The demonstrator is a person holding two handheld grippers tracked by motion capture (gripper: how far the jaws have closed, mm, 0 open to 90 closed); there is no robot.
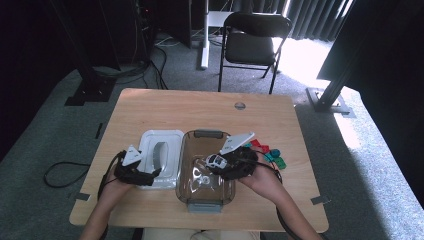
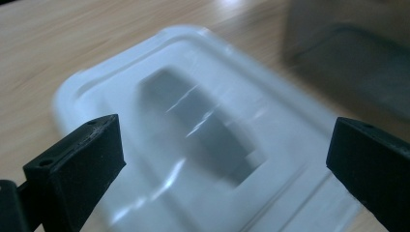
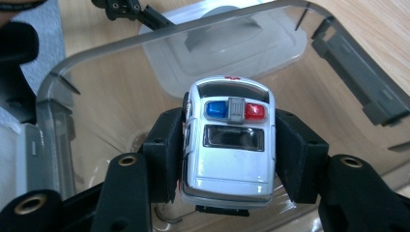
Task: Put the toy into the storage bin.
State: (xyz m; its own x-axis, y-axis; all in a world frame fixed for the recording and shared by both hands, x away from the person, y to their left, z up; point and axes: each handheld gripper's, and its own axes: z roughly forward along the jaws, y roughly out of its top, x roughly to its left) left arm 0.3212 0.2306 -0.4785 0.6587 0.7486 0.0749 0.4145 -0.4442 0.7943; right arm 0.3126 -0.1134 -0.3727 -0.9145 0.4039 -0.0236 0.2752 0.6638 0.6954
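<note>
One glossy, boxy toy police car [image 3: 227,145] between matte claw [image 3: 227,159] pads.

The far half of the table [image 1: 200,107] is open for passage. Near the front edge, the white lid [image 1: 161,156] and clear container [image 1: 206,170] block the centre; coloured toy pieces [image 1: 270,152] crowd the container's right side.

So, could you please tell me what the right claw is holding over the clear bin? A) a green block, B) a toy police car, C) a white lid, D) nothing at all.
B: in the right gripper view, the right claw is clamped on both sides of a white toy police car with blue and red roof lights, above the clear bin.
</note>
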